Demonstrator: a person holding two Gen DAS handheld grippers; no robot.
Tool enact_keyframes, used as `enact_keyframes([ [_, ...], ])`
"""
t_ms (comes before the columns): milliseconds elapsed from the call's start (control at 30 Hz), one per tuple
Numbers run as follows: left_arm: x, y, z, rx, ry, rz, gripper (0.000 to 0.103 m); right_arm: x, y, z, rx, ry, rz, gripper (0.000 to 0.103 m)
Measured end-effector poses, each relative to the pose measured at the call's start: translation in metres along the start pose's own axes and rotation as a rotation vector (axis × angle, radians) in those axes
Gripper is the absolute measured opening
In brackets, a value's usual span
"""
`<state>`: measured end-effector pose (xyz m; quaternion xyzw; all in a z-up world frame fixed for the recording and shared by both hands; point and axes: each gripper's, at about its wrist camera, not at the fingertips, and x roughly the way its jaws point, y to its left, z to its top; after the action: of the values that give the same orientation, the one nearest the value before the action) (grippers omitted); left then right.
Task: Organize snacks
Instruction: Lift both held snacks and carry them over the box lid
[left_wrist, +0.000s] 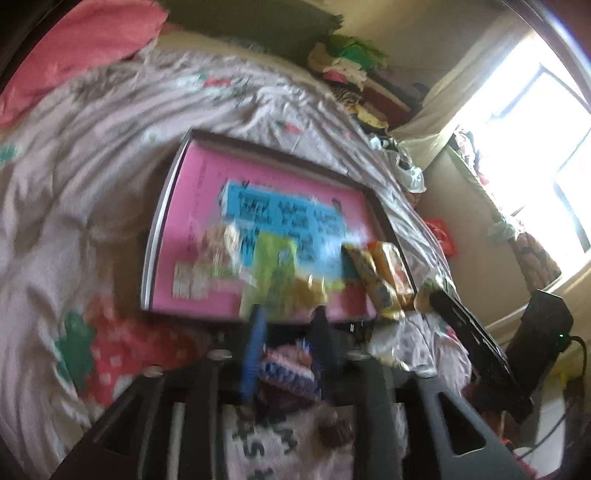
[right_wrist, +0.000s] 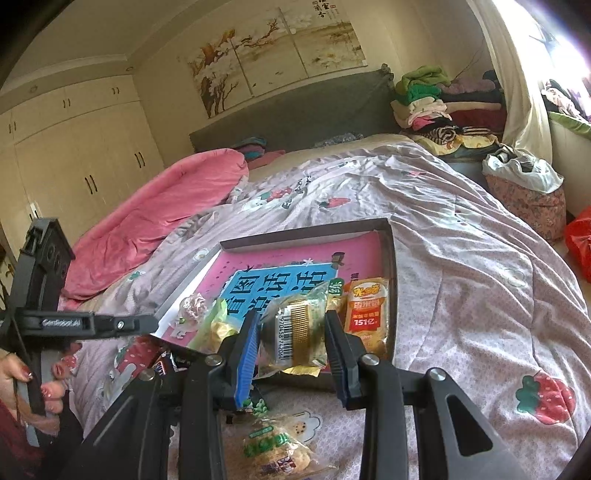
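1. Left wrist view, lower centre: the left gripper (left_wrist: 286, 345) has its jaws drawn in on a blue-and-pink snack packet (left_wrist: 286, 369), apparently gripping it, though blur hides the contact. It is probably being carried toward the tray (left_wrist: 162, 221) just above.
2. Left wrist view, right of centre: orange packets (left_wrist: 388, 277) lean on the tray's right wall, likely stacked to save room.
3. Right wrist view, centre: the right gripper (right_wrist: 290, 345), jaws half closed, pinches a gold-and-clear packet (right_wrist: 293, 332) squarely between both pads, over the tray's near edge.
4. Right wrist view, bottom centre: a green biscuit packet (right_wrist: 275, 448) lies on the bedspread (right_wrist: 480, 295) below the jaws, apparently still unsorted.
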<state>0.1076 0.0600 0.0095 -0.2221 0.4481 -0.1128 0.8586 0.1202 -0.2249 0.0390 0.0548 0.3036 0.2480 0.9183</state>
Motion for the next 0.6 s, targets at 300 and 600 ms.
enact_keyframes([
  [300, -0.007, -0.004, -0.035, 0.044, 0.057, 0.049, 0.063, 0.001, 0.002, -0.002, -0.003, 0.008, 0.006, 0.035],
  [600, 0.011, 0.0, -0.044, -0.128, 0.111, -0.009, 0.064, 0.001, 0.003, -0.004, -0.009, 0.009, 0.002, 0.035],
])
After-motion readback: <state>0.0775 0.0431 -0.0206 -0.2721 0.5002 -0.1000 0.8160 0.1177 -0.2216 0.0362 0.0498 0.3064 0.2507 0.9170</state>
